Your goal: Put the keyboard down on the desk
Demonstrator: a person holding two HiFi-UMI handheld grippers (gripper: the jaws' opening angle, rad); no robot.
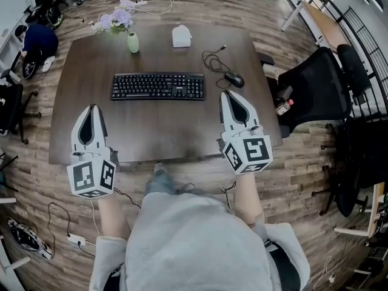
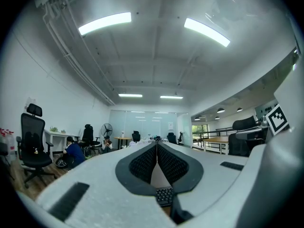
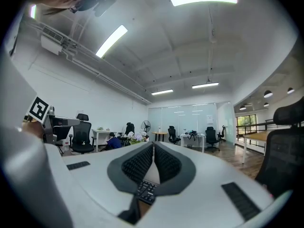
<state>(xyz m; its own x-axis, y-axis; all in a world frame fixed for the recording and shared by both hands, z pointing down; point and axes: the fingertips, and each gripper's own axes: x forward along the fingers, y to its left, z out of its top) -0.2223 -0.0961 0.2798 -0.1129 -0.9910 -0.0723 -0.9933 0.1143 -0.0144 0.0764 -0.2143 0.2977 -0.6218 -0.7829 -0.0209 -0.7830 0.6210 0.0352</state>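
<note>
The black keyboard (image 1: 157,86) lies flat on the dark brown desk (image 1: 163,129), near the desk's middle. My left gripper (image 1: 92,108) hovers over the front left part of the desk, shut and holding nothing, short of the keyboard. My right gripper (image 1: 228,93) is shut and empty too, just off the keyboard's right end. In the left gripper view the left gripper (image 2: 156,144) shows pads pressed together, with a bit of the keyboard (image 2: 165,195) below them. The right gripper (image 3: 153,146) looks the same in its own view, keyboard (image 3: 145,190) keys showing beneath.
A black mouse (image 1: 234,79) with a looped cable sits right of the keyboard. At the desk's back stand a green vase (image 1: 133,42) with flowers and a white box (image 1: 181,36). A black office chair (image 1: 318,86) is at the right; a person (image 1: 36,41) crouches at the far left.
</note>
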